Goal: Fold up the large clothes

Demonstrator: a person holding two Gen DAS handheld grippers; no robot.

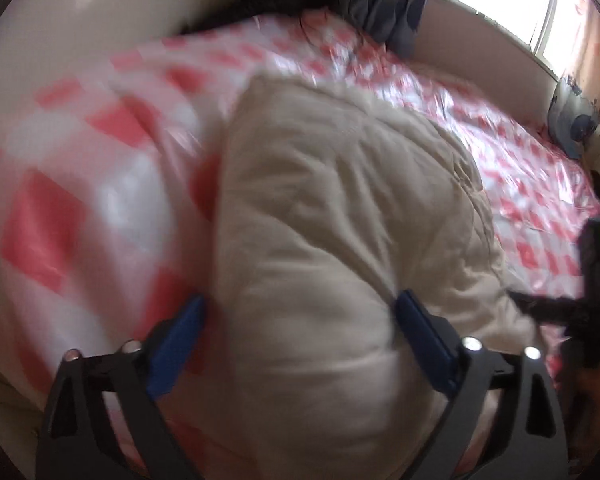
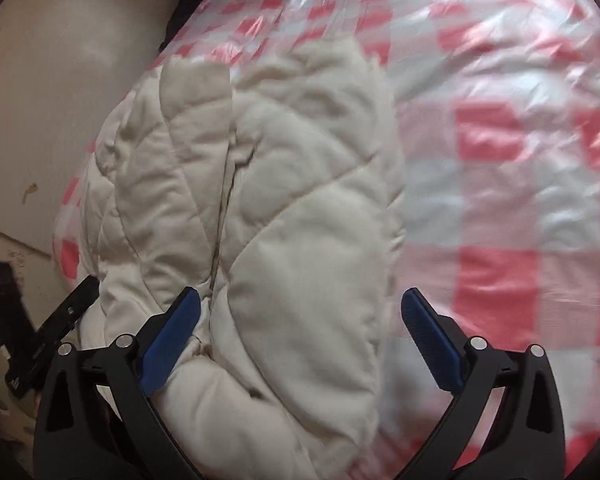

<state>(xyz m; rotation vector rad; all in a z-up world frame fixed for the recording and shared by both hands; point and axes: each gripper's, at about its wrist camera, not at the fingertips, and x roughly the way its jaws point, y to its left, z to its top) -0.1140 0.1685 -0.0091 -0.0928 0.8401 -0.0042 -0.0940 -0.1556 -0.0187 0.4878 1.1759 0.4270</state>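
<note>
Lying bunched on the red-and-white checked bed cover (image 2: 500, 128), the cream quilted jacket (image 2: 284, 184) is sitting near the bed's left edge. The left gripper (image 1: 300, 320) and right gripper (image 2: 300, 312) are both hovering over it, jaws spread wide and gripping nothing.

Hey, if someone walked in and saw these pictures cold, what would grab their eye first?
Probably the puffy cream quilted jacket, lying bunched in the middle of the bed. Next, the glossy red-and-white checked sheet spread under it all around. Then both tools: the left tool and the right tool, each open with blue pads spread over the jacket's near end.
</note>
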